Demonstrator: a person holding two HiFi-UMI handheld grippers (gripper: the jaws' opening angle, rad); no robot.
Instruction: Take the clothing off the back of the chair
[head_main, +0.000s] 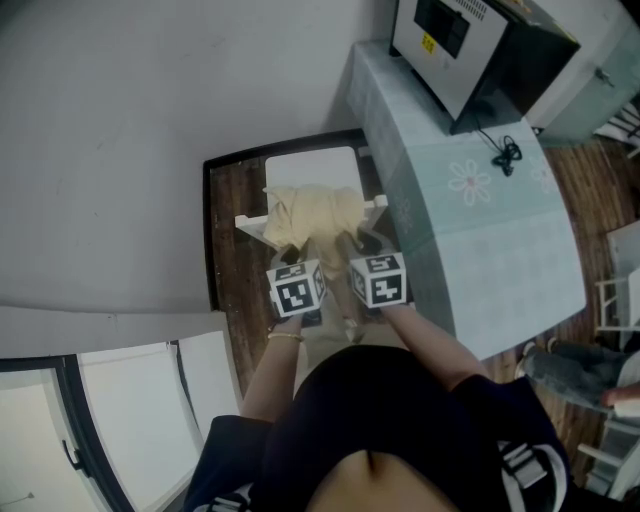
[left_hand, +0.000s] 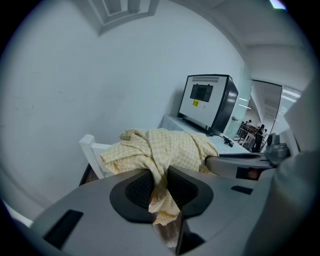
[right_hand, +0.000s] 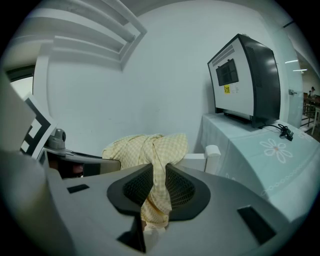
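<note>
Upper left: bare grey wall. Below it a strip of dark wood floor, and at frame centre a white chair with the yellow checked garment heaped over its back rail. Left gripper and right gripper sit side by side, each with jaws pinched narrow on a fold of that garment. Right: table under a pale flowered cloth, grey box appliance at its upper end, black cable just beside it.
</note>
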